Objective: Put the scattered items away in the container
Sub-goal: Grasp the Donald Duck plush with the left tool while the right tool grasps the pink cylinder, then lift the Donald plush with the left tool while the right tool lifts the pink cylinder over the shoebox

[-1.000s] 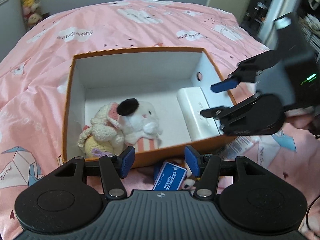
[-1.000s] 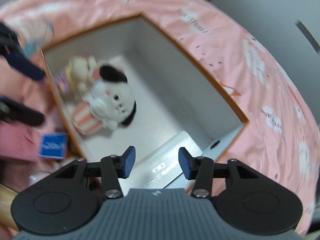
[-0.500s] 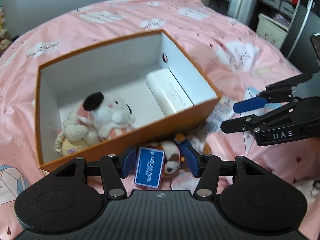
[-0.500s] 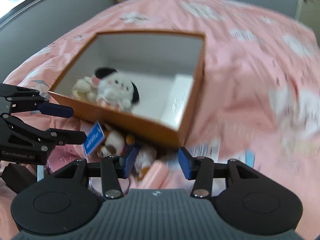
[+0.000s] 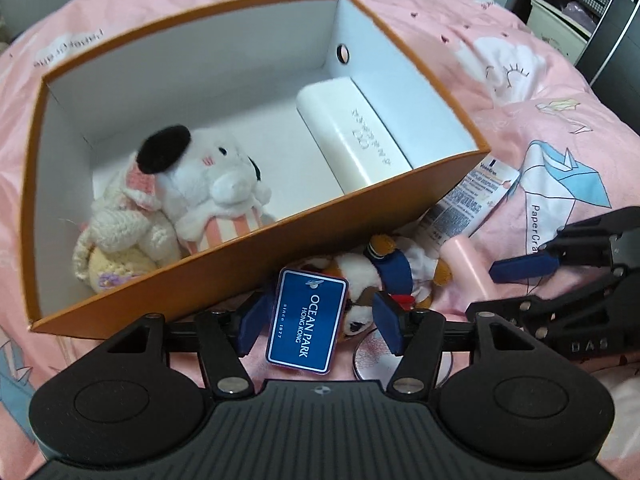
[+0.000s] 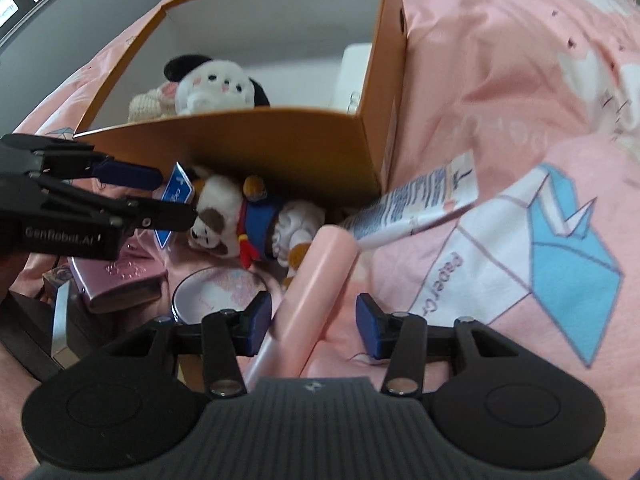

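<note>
Left wrist view: my left gripper points steeply down over the pink cotton bedspread, just near of the orange cardboard box. My jaws are opening; a glossy blue card, a rounded rectangle printed "Ocean Park", stands between the pads, its long axis running near to far, and I cannot tell whether either pad touches it. A furry brown-and-white plush dog lies behind it on its side, length running left to right along the box's near wall. Inside the matte white box interior: a fluffy white plush with black ears, a knitted cream doll, and a smooth white oblong case along the right wall, lengthwise near to far.

Right wrist view: my right gripper stands part open, straddling a smooth pink cylindrical tube without gripping it. The tube's long axis runs near to far, leaning right; a flattened printed cream tube lies beyond it. A round compact and pink quilted pouch sit left.
</note>
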The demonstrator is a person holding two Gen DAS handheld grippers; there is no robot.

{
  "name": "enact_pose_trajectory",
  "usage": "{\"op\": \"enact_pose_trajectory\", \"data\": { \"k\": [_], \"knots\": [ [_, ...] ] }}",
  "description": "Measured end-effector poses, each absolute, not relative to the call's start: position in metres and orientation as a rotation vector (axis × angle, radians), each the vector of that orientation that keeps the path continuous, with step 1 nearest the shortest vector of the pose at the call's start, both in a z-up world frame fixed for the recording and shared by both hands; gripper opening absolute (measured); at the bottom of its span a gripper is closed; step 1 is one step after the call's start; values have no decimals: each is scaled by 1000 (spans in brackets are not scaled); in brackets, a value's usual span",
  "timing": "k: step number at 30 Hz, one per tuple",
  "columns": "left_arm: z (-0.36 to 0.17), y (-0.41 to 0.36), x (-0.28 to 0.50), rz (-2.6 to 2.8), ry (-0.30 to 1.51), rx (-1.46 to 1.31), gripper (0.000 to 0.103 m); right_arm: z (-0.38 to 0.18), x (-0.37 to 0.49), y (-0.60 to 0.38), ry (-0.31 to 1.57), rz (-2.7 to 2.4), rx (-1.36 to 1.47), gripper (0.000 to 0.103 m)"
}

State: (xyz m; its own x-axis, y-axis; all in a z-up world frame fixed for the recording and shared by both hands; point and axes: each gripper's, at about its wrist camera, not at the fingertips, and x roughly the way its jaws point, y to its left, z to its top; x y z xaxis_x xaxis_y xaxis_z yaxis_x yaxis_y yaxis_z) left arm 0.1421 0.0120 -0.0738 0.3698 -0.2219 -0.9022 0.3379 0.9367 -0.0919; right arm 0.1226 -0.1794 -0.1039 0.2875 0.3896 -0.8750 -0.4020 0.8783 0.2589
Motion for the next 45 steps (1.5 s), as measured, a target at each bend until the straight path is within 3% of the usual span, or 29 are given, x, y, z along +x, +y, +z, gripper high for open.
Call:
{"op": "enact_pose_trajectory", "data": {
  "k": [7, 15, 20, 26, 45],
  "knots": [
    [-89, 7, 159, -394, 1193, 128, 79, -116, 129, -183, 1216, 555, 26, 48],
    [-105, 6, 173, -385, 1266, 74, 79, -123, 133, -185, 1252, 584, 62, 41],
    [-102, 10, 170, -367, 1254, 43, 73, -117, 130, -191, 1240, 585, 85, 39],
    [-82, 11, 152, -385, 1191, 44, 69, -96, 123, -202, 1192, 568, 91, 38],
    [12, 38, 120, -430, 953, 46, 69, 7, 110, -214, 922, 620, 16, 30]
  ]
}}
